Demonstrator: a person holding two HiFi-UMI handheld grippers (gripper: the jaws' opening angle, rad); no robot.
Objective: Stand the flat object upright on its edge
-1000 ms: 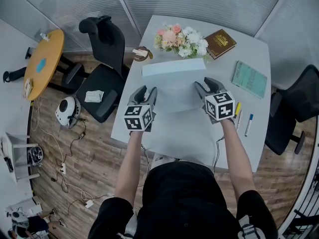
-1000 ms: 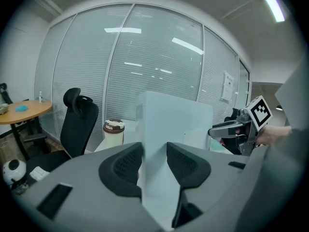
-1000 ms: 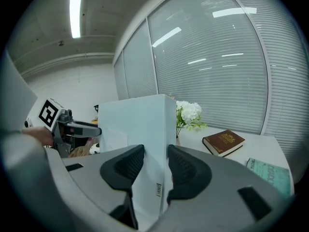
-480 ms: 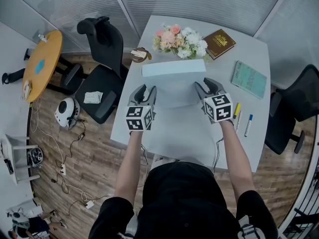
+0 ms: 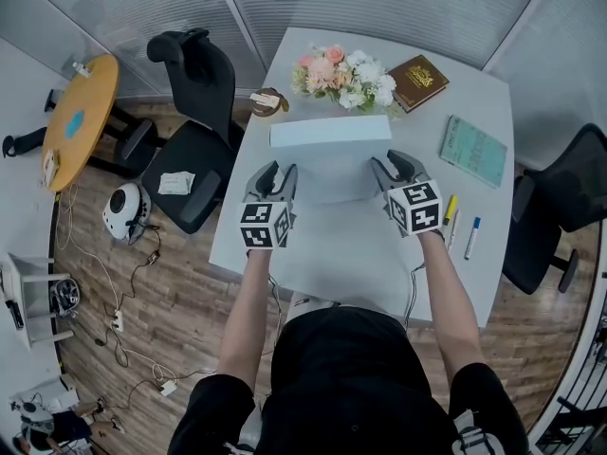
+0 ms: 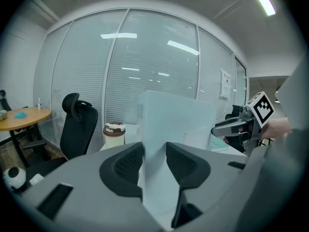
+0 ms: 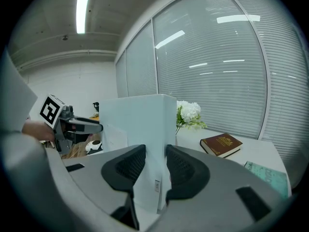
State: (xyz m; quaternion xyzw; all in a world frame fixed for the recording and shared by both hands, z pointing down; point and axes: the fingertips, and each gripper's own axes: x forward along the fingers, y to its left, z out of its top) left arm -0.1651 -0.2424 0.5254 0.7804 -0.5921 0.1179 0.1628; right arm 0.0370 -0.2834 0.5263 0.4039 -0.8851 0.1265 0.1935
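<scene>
A flat pale-blue box (image 5: pixel 330 133) stands on its long edge on the white table (image 5: pixel 351 254), leaning slightly toward me. My left gripper (image 5: pixel 275 171) grips its left end and my right gripper (image 5: pixel 396 162) its right end. In the left gripper view the box (image 6: pixel 169 124) fills the gap of the left gripper (image 6: pixel 154 161), both pads against it. The right gripper view shows the same: the box (image 7: pixel 135 120) is pinched in the right gripper (image 7: pixel 155 166). Both sets of jaws have just been closing on the box.
Behind the box are a bouquet (image 5: pixel 346 76), a brown book (image 5: pixel 419 81) and a lidded cup (image 5: pixel 268 102). To the right lie a teal booklet (image 5: pixel 474 150) and pens (image 5: pixel 453 214). Black chairs stand left (image 5: pixel 194 140) and right (image 5: pixel 560 207) of the table.
The box's face looks shorter from above, so it stands a little more upright than a second ago. Both grippers stay at its ends.
</scene>
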